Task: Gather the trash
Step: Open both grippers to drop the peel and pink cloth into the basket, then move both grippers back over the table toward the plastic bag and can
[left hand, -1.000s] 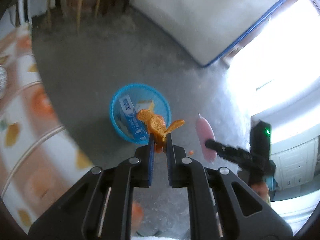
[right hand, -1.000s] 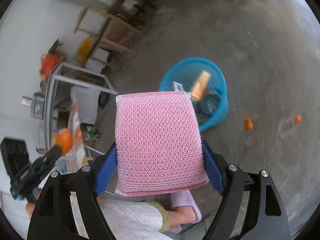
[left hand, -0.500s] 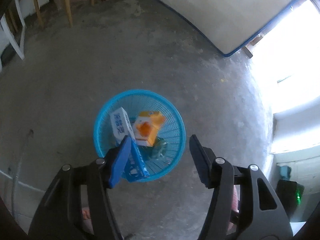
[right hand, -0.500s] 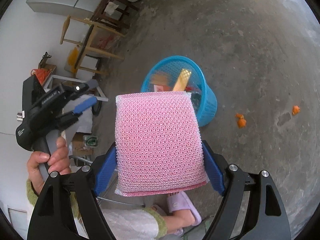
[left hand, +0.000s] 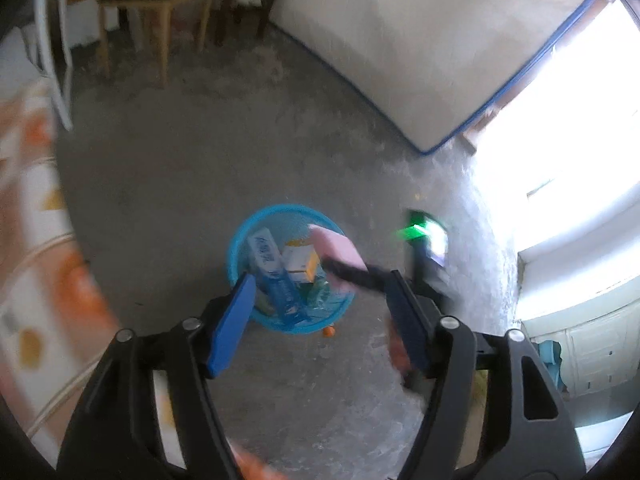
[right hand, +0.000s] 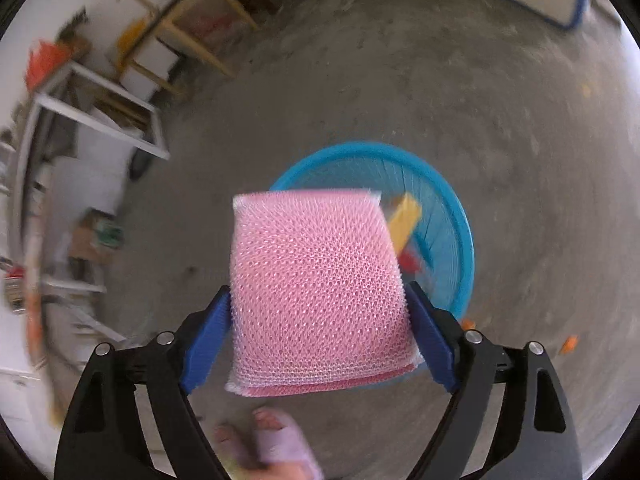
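The floor [left hand: 208, 168] is bare grey concrete, rough and dusty. In the left wrist view a white mattress [left hand: 420, 48] with blue edging leans at 1 o'clock, wooden stools [left hand: 156, 20] stand at 11 o'clock, and glaring daylight floods in at 3 o'clock. A patterned orange-and-white cloth [left hand: 36, 264] blurs past at 9 o'clock.

The blue basket [left hand: 240, 248] sits on the floor just ahead of centre, holding a blue-and-white carton [left hand: 272, 276] and a yellow box [left hand: 300, 264]. Small orange scraps [right hand: 570, 344] lie on the floor at 4 o'clock in the right wrist view.

The left hand-held gripper [left hand: 320, 312] is spreading, nothing between its jaws; a second ago it pinched an orange peel, now gone from it. The right hand-held gripper [right hand: 320, 320] is also opening, with the pink sponge [right hand: 316, 288] still between its blue pads [right hand: 206, 344], now directly over the basket rather than short of it.
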The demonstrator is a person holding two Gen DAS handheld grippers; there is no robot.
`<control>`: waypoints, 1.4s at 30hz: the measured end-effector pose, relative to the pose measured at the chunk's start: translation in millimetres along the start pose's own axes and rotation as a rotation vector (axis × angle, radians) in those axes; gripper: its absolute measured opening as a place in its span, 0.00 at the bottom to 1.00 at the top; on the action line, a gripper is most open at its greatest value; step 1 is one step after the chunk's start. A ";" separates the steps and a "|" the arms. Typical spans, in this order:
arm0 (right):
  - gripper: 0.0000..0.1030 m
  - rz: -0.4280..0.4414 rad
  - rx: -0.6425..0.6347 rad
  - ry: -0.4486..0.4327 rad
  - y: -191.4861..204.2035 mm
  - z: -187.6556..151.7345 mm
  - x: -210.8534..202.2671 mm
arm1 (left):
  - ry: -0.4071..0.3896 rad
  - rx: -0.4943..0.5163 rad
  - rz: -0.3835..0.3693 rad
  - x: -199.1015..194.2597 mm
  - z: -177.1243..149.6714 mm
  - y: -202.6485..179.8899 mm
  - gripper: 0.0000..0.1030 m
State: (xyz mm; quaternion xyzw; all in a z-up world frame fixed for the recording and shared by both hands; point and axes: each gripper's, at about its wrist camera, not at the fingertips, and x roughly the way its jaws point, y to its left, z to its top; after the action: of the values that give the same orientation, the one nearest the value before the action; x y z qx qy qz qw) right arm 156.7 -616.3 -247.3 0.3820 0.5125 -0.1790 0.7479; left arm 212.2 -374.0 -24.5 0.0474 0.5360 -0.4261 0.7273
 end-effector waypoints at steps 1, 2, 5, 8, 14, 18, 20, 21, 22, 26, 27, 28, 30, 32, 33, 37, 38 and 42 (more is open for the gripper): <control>0.82 -0.016 -0.006 -0.005 2.3 5.2 7.7 | -0.020 -0.003 -0.004 -17.3 -7.3 5.8 0.66; 0.83 -0.032 -0.011 -0.006 4.4 10.3 17.1 | -0.034 -0.009 -0.005 -30.4 -12.8 11.0 0.67; 0.83 -0.061 0.010 -0.008 2.8 19.3 37.0 | -0.098 -0.035 0.021 -79.3 -43.6 36.6 0.71; 0.83 -0.070 0.045 -0.023 -2.8 20.1 36.8 | -0.153 -0.083 0.051 -115.8 -79.9 67.9 0.75; 0.83 -0.060 0.065 -0.082 -24.8 6.8 3.5 | -0.242 -0.183 0.094 -168.8 -137.3 113.6 0.75; 0.84 0.001 0.028 -0.160 -21.1 -2.9 -48.7 | -0.331 -0.221 0.151 -204.3 -166.2 136.1 0.78; 0.84 0.034 -0.020 -0.197 -7.3 -4.5 -77.8 | -0.356 -0.253 0.180 -216.4 -176.5 147.2 0.79; 0.84 0.048 -0.045 -0.210 1.3 -5.1 -88.5 | -0.367 -0.273 0.190 -220.5 -180.5 153.4 0.79; 0.84 0.067 -0.082 -0.224 14.6 -6.3 -101.5 | -0.377 -0.291 0.194 -225.0 -186.8 160.6 0.79; 0.84 0.164 -0.306 -0.270 103.6 -13.4 -152.7 | -0.416 -0.347 0.204 -238.5 -200.8 181.7 0.79; 0.84 0.189 -0.361 -0.273 125.7 -16.9 -160.8 | -0.420 -0.353 0.205 -239.4 -203.4 184.0 0.79; 0.84 0.223 -0.435 -0.272 156.0 -21.8 -168.5 | -0.425 -0.358 0.202 -241.3 -205.8 187.6 0.79; 0.87 0.278 -0.560 -0.252 208.8 -31.2 -174.6 | -0.432 -0.349 0.207 -243.8 -202.9 197.1 0.79; 0.88 0.318 -0.674 -0.222 258.7 -40.3 -174.2 | -0.425 -0.305 0.232 -245.6 -191.3 206.8 0.79; 0.88 0.328 -0.753 -0.201 295.4 -46.2 -170.8 | -0.421 -0.283 0.252 -245.6 -184.7 212.2 0.79; 0.88 0.330 -0.949 -0.152 386.9 -60.9 -153.0 | -0.373 -0.187 0.313 -236.0 -141.3 245.9 0.81; 0.88 0.325 -0.987 -0.139 407.5 -63.8 -145.8 | -0.360 -0.158 0.320 -232.9 -131.8 252.1 0.82; 0.88 0.282 -1.081 -0.052 472.9 -62.6 -106.8 | -0.288 0.025 0.368 -206.2 -79.6 288.8 0.82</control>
State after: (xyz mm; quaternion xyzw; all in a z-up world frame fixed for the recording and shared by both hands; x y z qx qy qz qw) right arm 385.2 -277.7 21.2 0.0048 0.4568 0.2017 0.8664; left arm 334.2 -32.2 -1.0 0.0920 0.4038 -0.2953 0.8610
